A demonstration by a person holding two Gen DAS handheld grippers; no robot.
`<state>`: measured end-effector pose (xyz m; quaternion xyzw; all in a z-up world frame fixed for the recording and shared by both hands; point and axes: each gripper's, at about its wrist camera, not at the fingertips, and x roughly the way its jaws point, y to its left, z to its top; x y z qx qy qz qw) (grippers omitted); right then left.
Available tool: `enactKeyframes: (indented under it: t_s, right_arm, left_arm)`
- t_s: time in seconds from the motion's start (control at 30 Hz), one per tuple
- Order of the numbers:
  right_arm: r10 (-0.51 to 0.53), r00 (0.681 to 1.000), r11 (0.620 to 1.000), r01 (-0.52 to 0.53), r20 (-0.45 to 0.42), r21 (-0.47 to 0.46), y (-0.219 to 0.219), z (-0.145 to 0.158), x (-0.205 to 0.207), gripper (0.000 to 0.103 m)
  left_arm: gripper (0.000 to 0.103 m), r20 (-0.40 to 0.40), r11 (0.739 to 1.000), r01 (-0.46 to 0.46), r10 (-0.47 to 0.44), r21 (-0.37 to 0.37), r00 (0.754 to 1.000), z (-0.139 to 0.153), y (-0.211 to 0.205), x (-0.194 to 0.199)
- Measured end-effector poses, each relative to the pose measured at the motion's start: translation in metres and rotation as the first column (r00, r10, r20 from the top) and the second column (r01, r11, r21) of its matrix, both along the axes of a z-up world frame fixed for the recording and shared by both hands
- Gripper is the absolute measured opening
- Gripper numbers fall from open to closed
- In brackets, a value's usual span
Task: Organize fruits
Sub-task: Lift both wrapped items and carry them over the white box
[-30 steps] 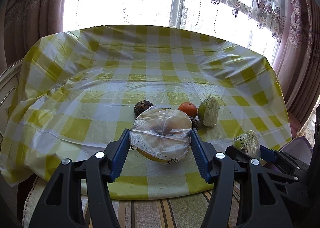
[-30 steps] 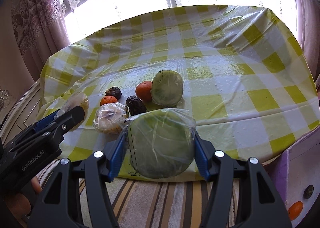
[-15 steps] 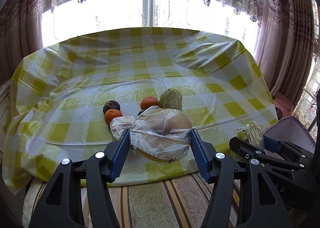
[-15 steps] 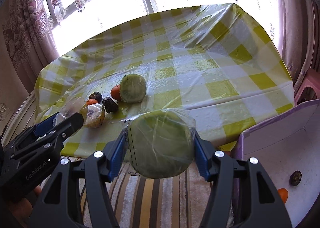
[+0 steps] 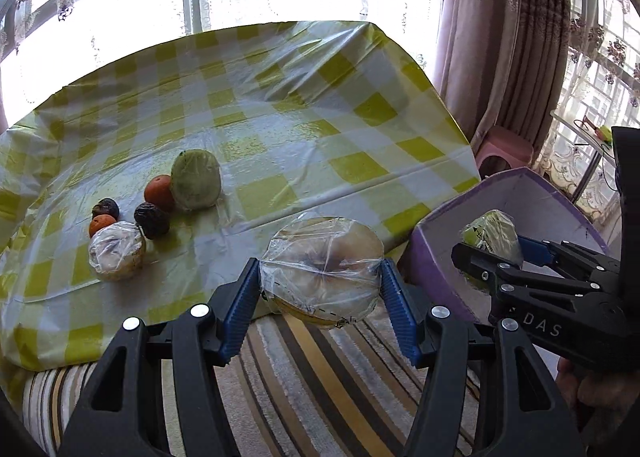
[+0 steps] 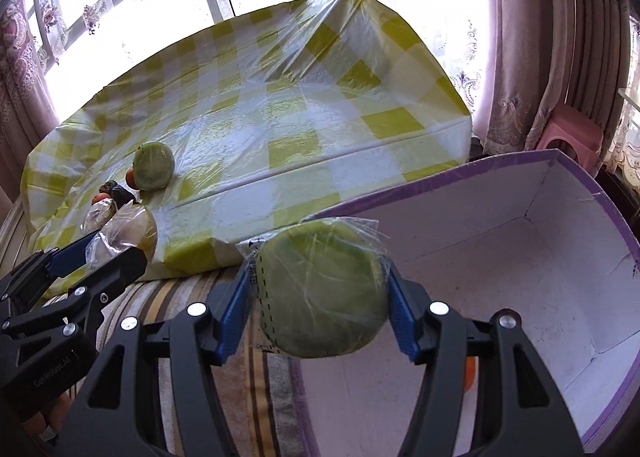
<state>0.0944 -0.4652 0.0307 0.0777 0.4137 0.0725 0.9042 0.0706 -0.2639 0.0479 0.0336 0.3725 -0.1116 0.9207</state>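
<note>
My left gripper (image 5: pixel 320 289) is shut on a plastic-wrapped pale melon half (image 5: pixel 322 269), held over the striped rug beside the table's front edge. My right gripper (image 6: pixel 318 297) is shut on a wrapped green melon half (image 6: pixel 320 289), held over the left rim of the purple box (image 6: pixel 520 257); it also shows in the left wrist view (image 5: pixel 490 235). On the table lie a green melon half (image 5: pixel 196 179), two oranges (image 5: pixel 158 193), two dark fruits (image 5: pixel 151 220) and another wrapped fruit (image 5: pixel 116 251).
The table has a yellow-checked cloth under clear plastic (image 5: pixel 280 105). The purple box (image 5: pixel 520 201) stands on the floor to the table's right. A pink stool (image 5: pixel 504 149) and curtains (image 5: pixel 500 37) are behind it. A striped rug (image 5: pixel 312 377) is below.
Both grippers have swung right, away from the table, carrying their wrapped melon halves. The purple box has come into view and the right gripper now hangs over its rim.
</note>
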Motion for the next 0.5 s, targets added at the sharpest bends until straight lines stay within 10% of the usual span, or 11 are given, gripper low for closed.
enactKeyframes:
  t_s: [0.5]
  right_arm:
    - [-0.205,0.972,0.959,0.176,-0.117,-0.224,-0.101,-0.027,-0.01,0.061]
  left_arm:
    - [0.058,-0.134,0.948,0.312,-0.302,0.06,0.944,-0.036,-0.12,0.014]
